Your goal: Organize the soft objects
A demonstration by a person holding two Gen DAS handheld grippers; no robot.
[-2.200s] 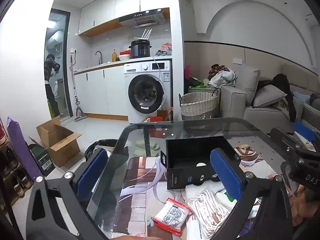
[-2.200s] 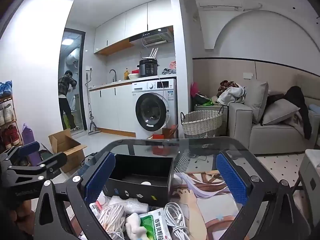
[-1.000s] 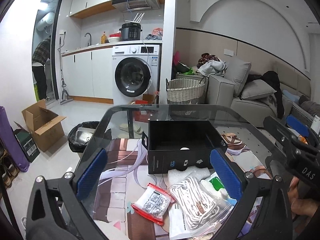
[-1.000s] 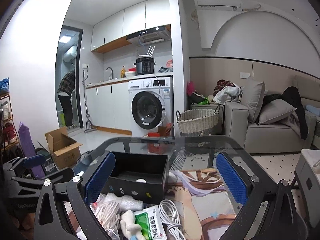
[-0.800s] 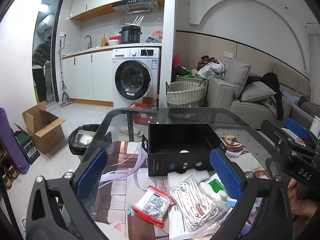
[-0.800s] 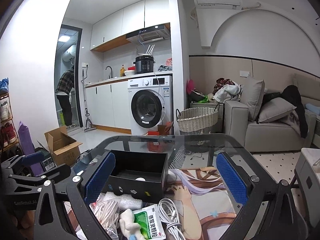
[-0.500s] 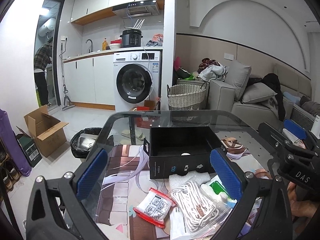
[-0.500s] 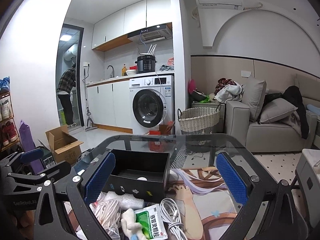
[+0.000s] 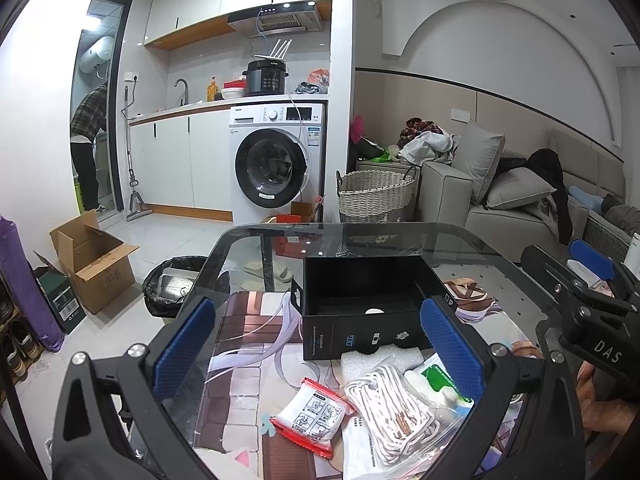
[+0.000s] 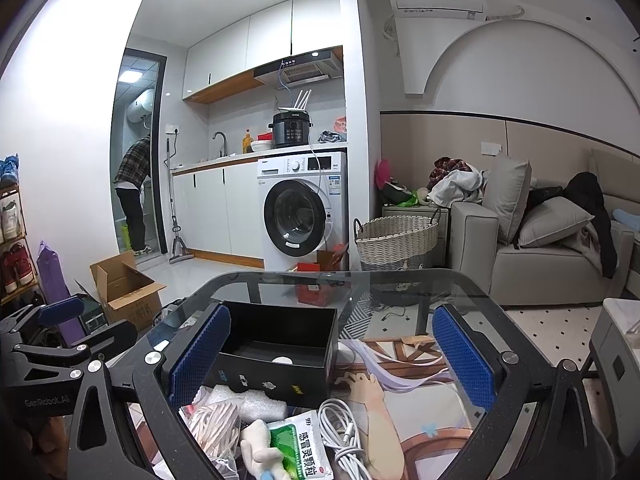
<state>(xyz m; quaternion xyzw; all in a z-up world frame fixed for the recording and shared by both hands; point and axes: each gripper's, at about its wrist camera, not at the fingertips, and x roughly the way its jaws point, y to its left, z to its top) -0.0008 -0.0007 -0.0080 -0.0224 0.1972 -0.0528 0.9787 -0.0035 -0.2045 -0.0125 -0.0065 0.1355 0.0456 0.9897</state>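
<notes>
An open black box (image 9: 368, 308) stands on the glass table (image 9: 460, 240); it also shows in the right wrist view (image 10: 276, 356). In front of it lie a white foam piece (image 9: 380, 360), a bag of white rope (image 9: 388, 408), a green and white packet (image 9: 444, 380), a red-edged sachet (image 9: 312, 416), a small plush toy (image 10: 260, 448) and a white cable (image 10: 344, 436). My left gripper (image 9: 318, 344) is open and empty above the pile. My right gripper (image 10: 330, 354) is open and empty, to the right of the left one.
A printed mat (image 10: 420, 408) covers part of the table. Behind stand a wicker basket (image 9: 374, 196), a washing machine (image 9: 276, 168) and a grey sofa (image 9: 512, 208). A cardboard box (image 9: 92, 256) and a bin (image 9: 176, 284) stand on the floor at left. A person (image 9: 86, 140) stands in the far doorway.
Both grippers have drifted slightly while staying open; the left view has tilted down since 2.2 s ago and shows more of the pile. No object has moved.
</notes>
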